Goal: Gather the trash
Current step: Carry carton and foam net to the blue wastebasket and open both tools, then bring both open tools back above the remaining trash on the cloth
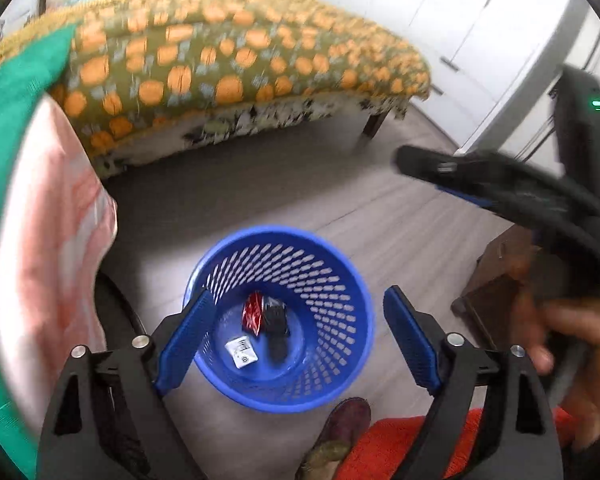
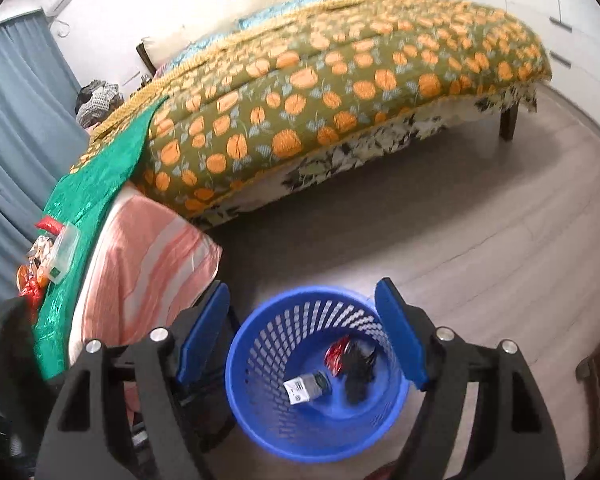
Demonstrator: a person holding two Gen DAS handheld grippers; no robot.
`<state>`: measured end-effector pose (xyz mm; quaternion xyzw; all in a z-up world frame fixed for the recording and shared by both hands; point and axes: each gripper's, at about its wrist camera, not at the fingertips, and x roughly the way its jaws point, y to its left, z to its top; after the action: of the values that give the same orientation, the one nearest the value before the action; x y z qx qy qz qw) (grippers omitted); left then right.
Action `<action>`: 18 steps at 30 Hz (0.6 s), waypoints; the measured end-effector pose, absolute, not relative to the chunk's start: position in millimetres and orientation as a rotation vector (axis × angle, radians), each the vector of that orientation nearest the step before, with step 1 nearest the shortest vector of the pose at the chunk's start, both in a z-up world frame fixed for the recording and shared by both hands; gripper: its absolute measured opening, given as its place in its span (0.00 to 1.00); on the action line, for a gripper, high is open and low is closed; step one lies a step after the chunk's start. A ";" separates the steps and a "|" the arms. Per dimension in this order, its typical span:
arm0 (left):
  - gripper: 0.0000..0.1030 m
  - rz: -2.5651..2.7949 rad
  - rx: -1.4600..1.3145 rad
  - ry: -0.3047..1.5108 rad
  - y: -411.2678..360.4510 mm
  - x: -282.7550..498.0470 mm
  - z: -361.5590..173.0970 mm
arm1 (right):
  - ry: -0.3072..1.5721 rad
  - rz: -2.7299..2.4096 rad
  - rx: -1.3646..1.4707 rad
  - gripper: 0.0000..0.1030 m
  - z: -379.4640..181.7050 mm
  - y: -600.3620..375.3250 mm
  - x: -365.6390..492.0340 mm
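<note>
Bin (image 1: 280, 320) on floor (image 1: 400, 216), blue mesh, upright, just off corner of striped mattress (image 2: 148, 256). Inside at bottom: red wrapper (image 1: 252, 314), black wrapper (image 1: 276, 328), white label card (image 1: 242, 354). All loose, lying flat, touching or nearly so.

Left tongs (image 1: 296, 344) above bin mouth, pads wide apart, nothing between. Right tongs (image 2: 304, 336) likewise spread wide over bin, empty. Both angled down at opening; placement reads as a drop position, so trash likely let go into bin here. No earlier view to confirm.

Right tongs also visible in left view (image 1: 480, 184), blurred, off to upper right, with hand (image 1: 572, 344) gripping its handle. Foot (image 1: 340, 432) near bin rim, close side.

More trash left: red wrappers (image 2: 32, 280) and clear plastic box (image 2: 62, 256) on green cloth (image 2: 96, 200), beside striped mattress, well apart from bin. Contents of pile partly hidden at frame edge. Bed (image 2: 340, 92) with orange-patterned quilt behind, nothing on it that looks like trash.

Judgement: task partway; next reach probably toward green cloth pile. Risk: light wrappers slipping from wide pads.
</note>
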<state>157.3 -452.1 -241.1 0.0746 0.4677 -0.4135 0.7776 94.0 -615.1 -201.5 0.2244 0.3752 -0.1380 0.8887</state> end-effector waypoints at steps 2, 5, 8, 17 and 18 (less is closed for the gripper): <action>0.88 -0.912 0.160 0.960 -436.8 144.8 -217.8 | 0.740 -0.319 0.416 0.86 -190.8 -607.9 93.3; 0.91 -0.912 0.179 0.897 -412.7 131.0 -194.5 | 0.684 -0.341 0.345 0.87 -176.2 -593.3 93.0; 0.93 -0.873 0.197 0.840 -375.7 122.3 -179.6 | 0.633 -0.329 0.269 0.87 -163.6 -571.6 93.5; 0.93 -0.619 0.208 0.788 -240.3 147.6 -166.3 | 0.648 -0.192 0.047 0.87 -160.6 -466.1 109.3; 0.93 -0.590 0.213 0.784 -226.2 152.2 -166.9 | 0.659 -0.160 0.034 0.87 -160.4 -447.2 112.0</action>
<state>152.2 -226.2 -166.9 0.1022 0.3758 -0.2829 0.8765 112.0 -447.2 -160.4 0.0168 0.3230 -0.0782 0.9430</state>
